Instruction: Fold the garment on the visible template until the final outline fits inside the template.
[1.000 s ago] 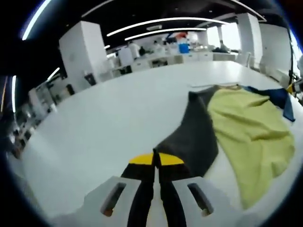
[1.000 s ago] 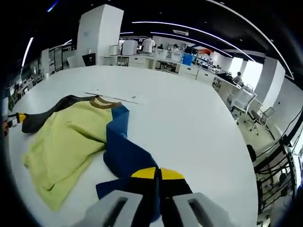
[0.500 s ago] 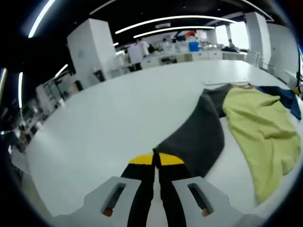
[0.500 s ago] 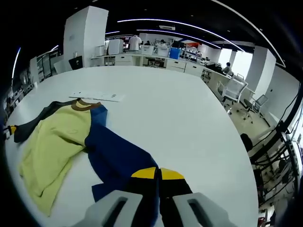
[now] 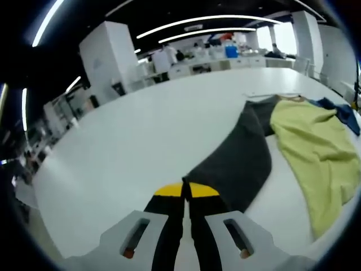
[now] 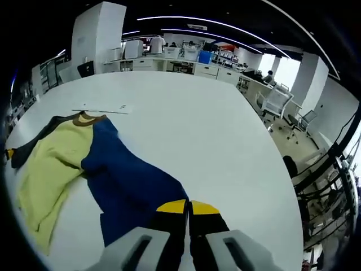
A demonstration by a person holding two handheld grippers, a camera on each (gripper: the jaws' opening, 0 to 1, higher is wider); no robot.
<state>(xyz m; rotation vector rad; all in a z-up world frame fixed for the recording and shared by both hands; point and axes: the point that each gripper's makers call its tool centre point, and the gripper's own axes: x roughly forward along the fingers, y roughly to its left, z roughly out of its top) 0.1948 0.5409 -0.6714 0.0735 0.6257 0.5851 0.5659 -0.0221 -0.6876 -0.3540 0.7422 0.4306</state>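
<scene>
Beyond the garment, a paper strip, perhaps the template; both tools clench sleeves.

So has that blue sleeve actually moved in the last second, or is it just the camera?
Yes. In the right gripper view the blue sleeve, clamped in the right gripper, has been drawn out longer and flatter, away from the brown collar and the paper strip on the table.

Left gripper clamped on the dark grey sleeve, garment stretching far right across the white table.
</scene>
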